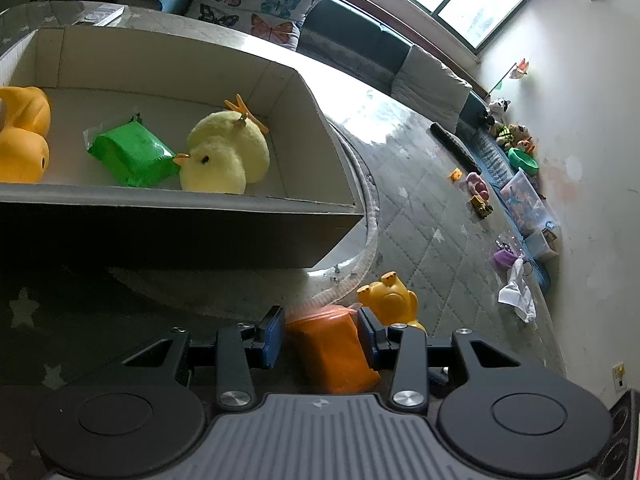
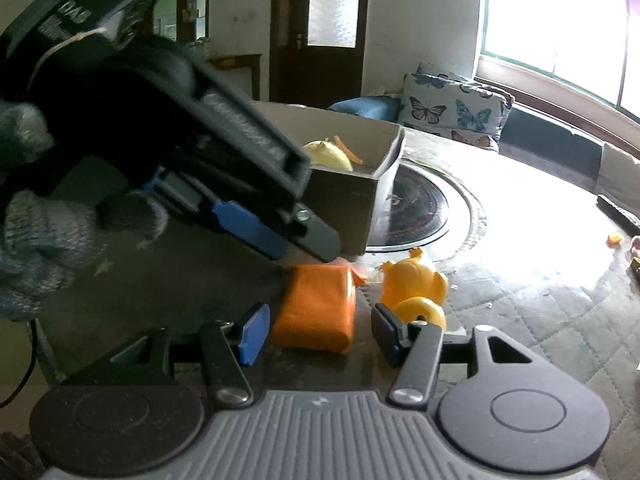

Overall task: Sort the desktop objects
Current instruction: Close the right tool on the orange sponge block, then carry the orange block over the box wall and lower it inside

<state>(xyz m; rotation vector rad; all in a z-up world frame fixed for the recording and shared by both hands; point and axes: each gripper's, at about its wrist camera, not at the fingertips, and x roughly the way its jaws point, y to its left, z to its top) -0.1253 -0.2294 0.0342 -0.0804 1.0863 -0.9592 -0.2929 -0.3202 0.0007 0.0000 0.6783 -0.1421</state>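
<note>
Cardboard box [image 1: 192, 204], ahead-left of the left gripper [image 1: 320, 336], holds a plush chick [image 1: 224, 156], green packet [image 1: 132, 152] and rubber duck [image 1: 24, 136]. Orange packet [image 1: 332, 352] clamped between the left gripper's pads; right gripper [image 2: 316, 332] spread wide behind it.

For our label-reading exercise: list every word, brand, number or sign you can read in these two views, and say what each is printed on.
"DAJ": white letters on the dark body of the left tongs, top left of the right wrist view.
Smaller white print beside it: too blurred to read.
Orange packet, green packet, cardboard box: no readable text.
</note>
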